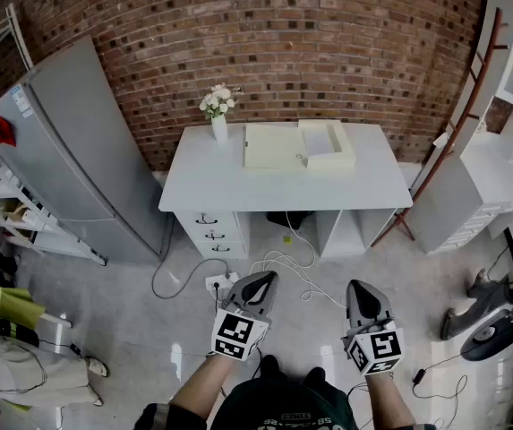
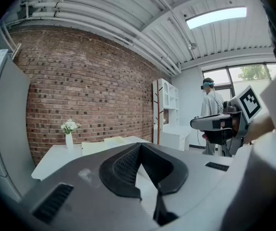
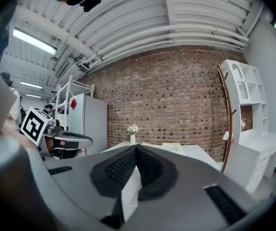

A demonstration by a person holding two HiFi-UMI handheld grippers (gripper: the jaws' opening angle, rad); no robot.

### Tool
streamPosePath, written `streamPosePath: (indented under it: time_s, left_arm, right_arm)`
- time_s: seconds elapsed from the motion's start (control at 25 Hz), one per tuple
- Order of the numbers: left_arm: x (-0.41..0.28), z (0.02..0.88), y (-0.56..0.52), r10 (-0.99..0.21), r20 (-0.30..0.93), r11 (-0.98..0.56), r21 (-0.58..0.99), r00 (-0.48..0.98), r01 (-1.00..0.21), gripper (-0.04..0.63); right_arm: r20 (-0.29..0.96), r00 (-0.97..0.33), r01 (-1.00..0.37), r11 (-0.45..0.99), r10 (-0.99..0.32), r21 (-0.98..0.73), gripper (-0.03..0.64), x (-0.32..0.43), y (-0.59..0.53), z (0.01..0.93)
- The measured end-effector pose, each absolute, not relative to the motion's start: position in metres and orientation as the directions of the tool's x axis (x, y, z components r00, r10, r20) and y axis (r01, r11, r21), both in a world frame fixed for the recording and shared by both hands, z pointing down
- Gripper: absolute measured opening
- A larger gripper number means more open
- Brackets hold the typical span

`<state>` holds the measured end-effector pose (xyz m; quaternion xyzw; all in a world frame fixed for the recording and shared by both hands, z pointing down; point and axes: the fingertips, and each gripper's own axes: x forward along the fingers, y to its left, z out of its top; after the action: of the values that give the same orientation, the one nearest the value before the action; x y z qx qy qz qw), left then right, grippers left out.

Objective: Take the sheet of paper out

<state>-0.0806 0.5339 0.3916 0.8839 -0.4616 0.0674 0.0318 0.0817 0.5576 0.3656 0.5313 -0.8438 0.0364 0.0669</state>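
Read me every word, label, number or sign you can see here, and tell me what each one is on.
No text reads clearly.
On the fridge: pale label and red sticker, too small to read.
On the person's dark shirt: light print, cut off and blurred.
Cubes on left gripper and right gripper: square marker patterns, no letters.

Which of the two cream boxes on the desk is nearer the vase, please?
The flat, wider box, on the left; the taller box lies beyond it.
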Motion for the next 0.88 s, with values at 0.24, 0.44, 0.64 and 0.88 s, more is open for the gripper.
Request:
streamPosePath:
  time_s: [0.24, 0.44, 0.64, 0.88]
  left_arm:
    - [-0.084, 0.394, 0.531, -0.813, 0.160, -0.568, -0.009, 0.560, -0.823, 0.010]
    - [-0.088, 0.396, 0.528, -0.812, 0.167, -0.569, -0.011, 0.559, -0.822, 0.009]
    - [-0.090, 0.396, 0.524, -0.808, 0.170, -0.573, -0.008, 0.564, -0.819, 0.009]
    - [-0.095, 0.401, 0.519, -0.808, 0.176, -0.572, -0.007, 0.562, -0.820, 0.010]
  right_arm:
    - [0.130, -0.462, -0.886, 0.463, -0.877, -0.028, 0.069, 0.074, 0.555, 0.366]
    - [0.126, -0.480, -0.876, 0.480, -0.868, -0.030, 0.069, 0.065, 0.553, 0.368]
    - [0.128, -0.480, -0.877, 0.479, -0.868, -0.040, 0.069, 0.062, 0.549, 0.370]
    - [0.145, -0.489, -0.871, 0.489, -0.860, -0.038, 0.069, 0.055, 0.547, 0.377]
